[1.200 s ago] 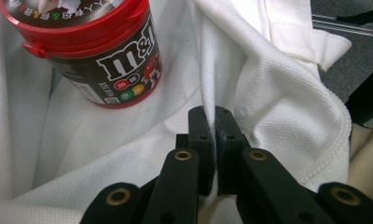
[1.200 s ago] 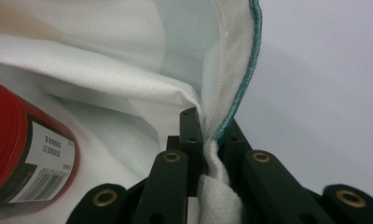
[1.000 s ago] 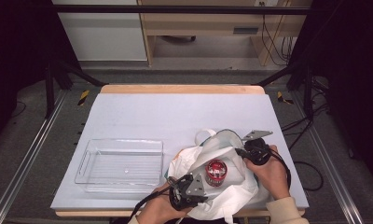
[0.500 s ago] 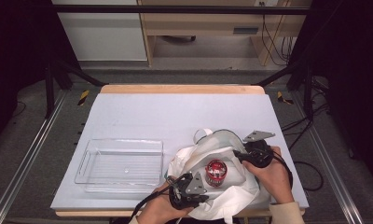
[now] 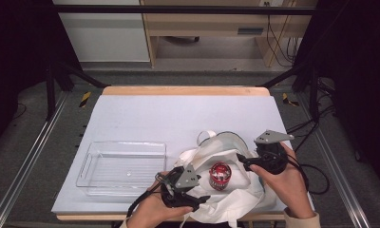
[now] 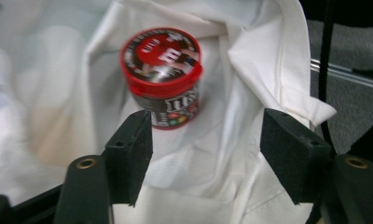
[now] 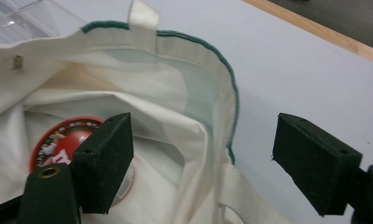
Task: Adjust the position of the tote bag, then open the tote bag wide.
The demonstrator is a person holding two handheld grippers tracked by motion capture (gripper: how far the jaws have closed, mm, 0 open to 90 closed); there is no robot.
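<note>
- Bag [image 5: 226, 190], white cloth with a green-edged rim, lies crumpled at the near edge of the table [image 5: 178, 114], mouth spread.
- Tub [image 5: 220, 175], red-lidded, stands upright on the cloth between the grippers.
- Left gripper [image 5: 202, 198]: jaws have just been opening, now apart over the cloth.
- Right gripper [image 5: 239, 161]: jaws have just been opening, apart at the rim, gripping nothing.
- Tray [image 5: 121, 166] sits left of the bag.

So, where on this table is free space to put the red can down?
Free: the mat between the far wooden edge and the cloth bag, and inside the clear tray. Crowded: near right, where the bag, the red can and both grippers sit.
</note>
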